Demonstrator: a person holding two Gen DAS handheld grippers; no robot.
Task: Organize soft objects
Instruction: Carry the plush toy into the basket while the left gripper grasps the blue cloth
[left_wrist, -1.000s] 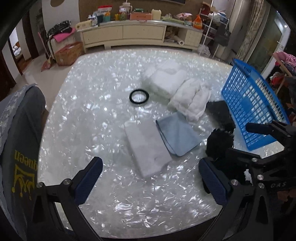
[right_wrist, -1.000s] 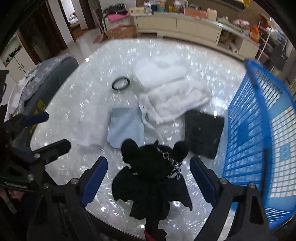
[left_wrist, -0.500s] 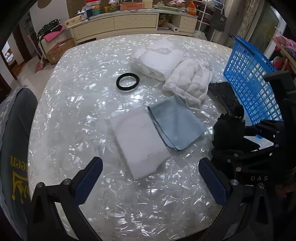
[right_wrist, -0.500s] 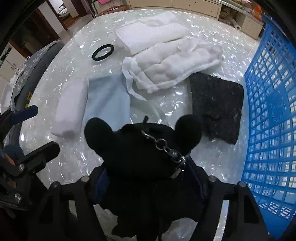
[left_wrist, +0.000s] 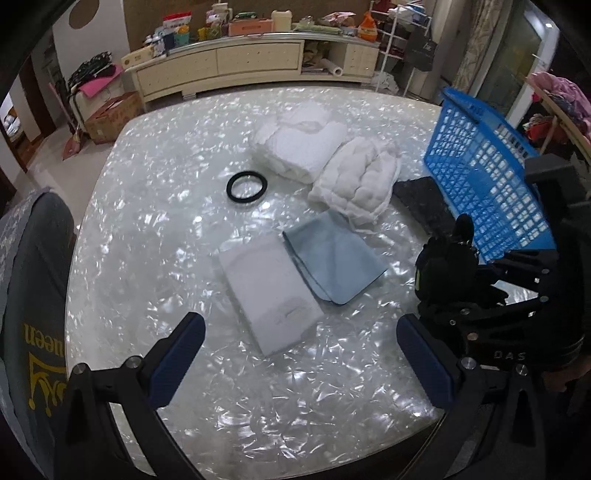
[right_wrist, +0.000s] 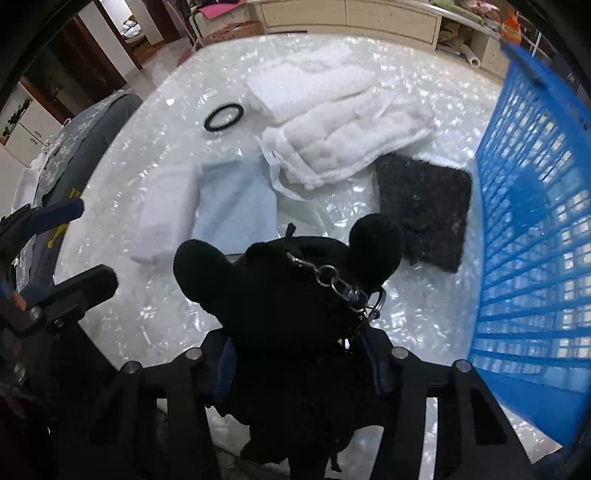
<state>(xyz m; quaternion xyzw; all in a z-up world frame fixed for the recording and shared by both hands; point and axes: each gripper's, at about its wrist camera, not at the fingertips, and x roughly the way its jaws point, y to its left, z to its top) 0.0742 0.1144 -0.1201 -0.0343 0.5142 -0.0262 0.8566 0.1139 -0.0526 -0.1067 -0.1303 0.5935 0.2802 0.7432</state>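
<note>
Right tongs (right_wrist: 299, 354), jaws just drawn in, clamp a black plush toy (right_wrist: 288, 295) above the pearly table (right_wrist: 155, 317). Left tongs (left_wrist: 299, 347) hang released. Just beyond them lie a white folded cloth (left_wrist: 269, 291) and blue cloth (left_wrist: 332, 258); farther, fluffy white towels (left_wrist: 358, 184); right, a blue basket (left_wrist: 484, 192)
</note>
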